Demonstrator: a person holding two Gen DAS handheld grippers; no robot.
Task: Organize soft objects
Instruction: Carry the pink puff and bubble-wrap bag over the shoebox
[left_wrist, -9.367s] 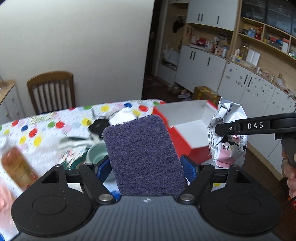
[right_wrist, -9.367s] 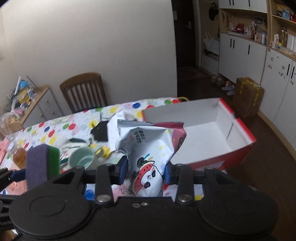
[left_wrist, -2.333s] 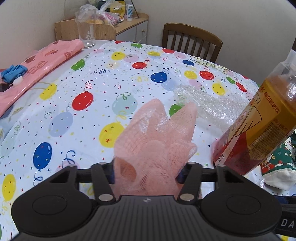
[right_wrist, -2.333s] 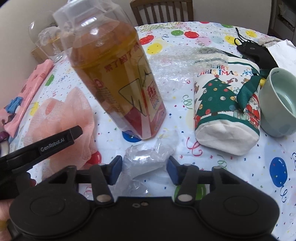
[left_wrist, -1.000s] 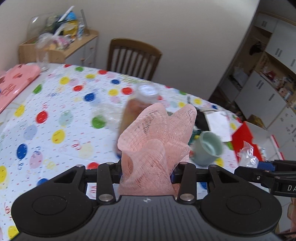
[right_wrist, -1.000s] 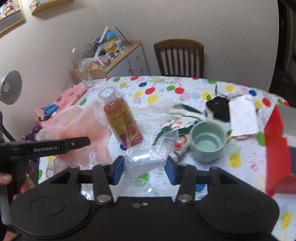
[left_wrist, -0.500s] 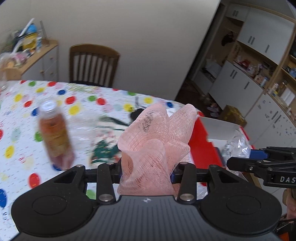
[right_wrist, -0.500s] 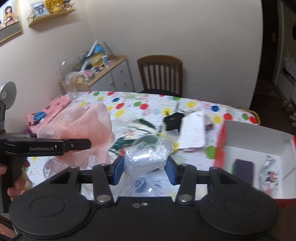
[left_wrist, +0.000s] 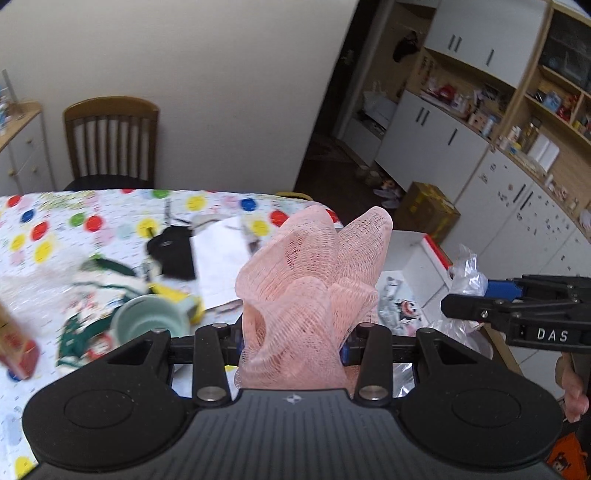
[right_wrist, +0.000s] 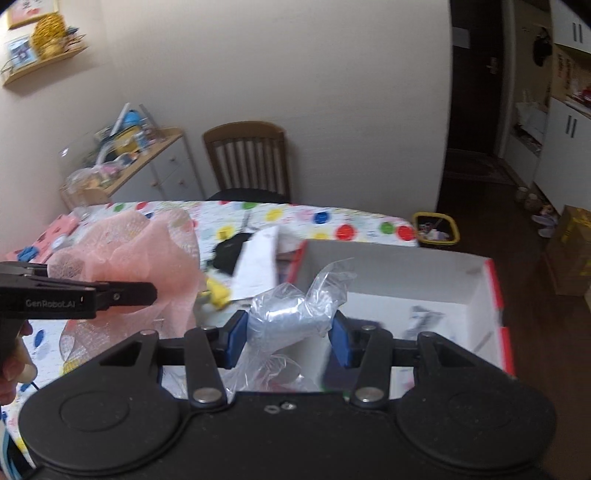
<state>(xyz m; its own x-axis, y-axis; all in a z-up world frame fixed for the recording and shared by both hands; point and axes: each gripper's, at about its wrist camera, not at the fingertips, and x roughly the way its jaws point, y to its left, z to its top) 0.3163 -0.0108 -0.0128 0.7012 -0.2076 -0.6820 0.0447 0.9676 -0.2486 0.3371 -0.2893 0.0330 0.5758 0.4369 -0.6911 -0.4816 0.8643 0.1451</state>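
Observation:
My left gripper is shut on a pink mesh bath puff, held above the table's right end near the red and white box. My right gripper is shut on a crumpled clear plastic bag, held over the near left part of the same box. The puff and left gripper also show at the left of the right wrist view. The bag and right gripper show at the right of the left wrist view. A snack bag lies inside the box.
On the balloon-print tablecloth are a pale green mug, a black pouch, white paper, a Christmas-print pouch and a tea bottle. A wooden chair stands behind the table. Cabinets line the right wall.
Both grippers have swung right from the table's middle to the box, still carrying the puff and the plastic bag. The bottle has slid to the left edge of view.

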